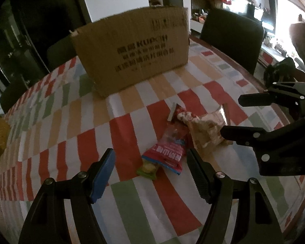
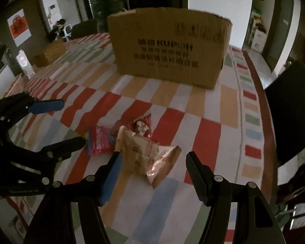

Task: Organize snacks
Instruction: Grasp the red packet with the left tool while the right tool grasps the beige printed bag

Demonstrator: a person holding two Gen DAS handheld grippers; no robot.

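Several snack packets lie in a small pile on the checked tablecloth (image 1: 120, 134). A red and blue packet (image 1: 169, 152) lies between and just beyond my left gripper's fingers, over a small green packet (image 1: 147, 169). A tan and white packet (image 1: 205, 132) (image 2: 150, 156) lies to its right, between my right gripper's fingers. A red and white packet (image 1: 181, 113) (image 2: 143, 128) lies behind. My left gripper (image 1: 150, 158) (image 2: 71, 122) is open and empty. My right gripper (image 2: 152, 160) (image 1: 230, 116) is open and empty. A cardboard box (image 1: 132, 48) (image 2: 168, 44) stands behind the pile.
Dark chairs (image 1: 231, 34) (image 2: 292, 109) stand at the table's right side. A yellow woven item (image 2: 50, 55) sits on the far left of the table. The table edge (image 2: 262, 105) curves along the right.
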